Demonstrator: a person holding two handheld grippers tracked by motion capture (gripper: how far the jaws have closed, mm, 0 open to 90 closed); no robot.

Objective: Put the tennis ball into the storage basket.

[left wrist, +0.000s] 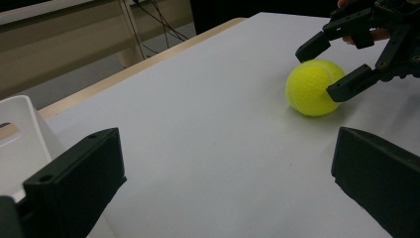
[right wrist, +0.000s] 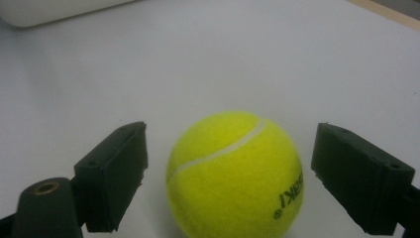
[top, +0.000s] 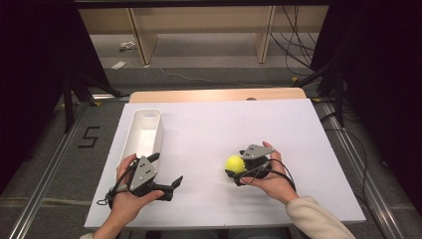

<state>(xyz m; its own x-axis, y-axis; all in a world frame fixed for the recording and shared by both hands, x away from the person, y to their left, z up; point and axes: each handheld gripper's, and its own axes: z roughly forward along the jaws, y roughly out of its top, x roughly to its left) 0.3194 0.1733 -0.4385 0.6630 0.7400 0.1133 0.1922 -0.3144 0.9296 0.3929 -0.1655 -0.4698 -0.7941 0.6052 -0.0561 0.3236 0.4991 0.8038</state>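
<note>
While tennis ball [right wrist: 235,173] sits between right gripper [right wrist: 230,168] jaws | jaws apart, untouching

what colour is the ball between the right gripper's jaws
The tennis ball is bright yellow-green with a white seam, clearest in the right gripper view.

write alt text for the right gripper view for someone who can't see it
A yellow tennis ball sits on a white table between the two open black jaws of the right claw, with a gap on each side of the ball. A bit of a white bin shows at the top left edge.
</note>
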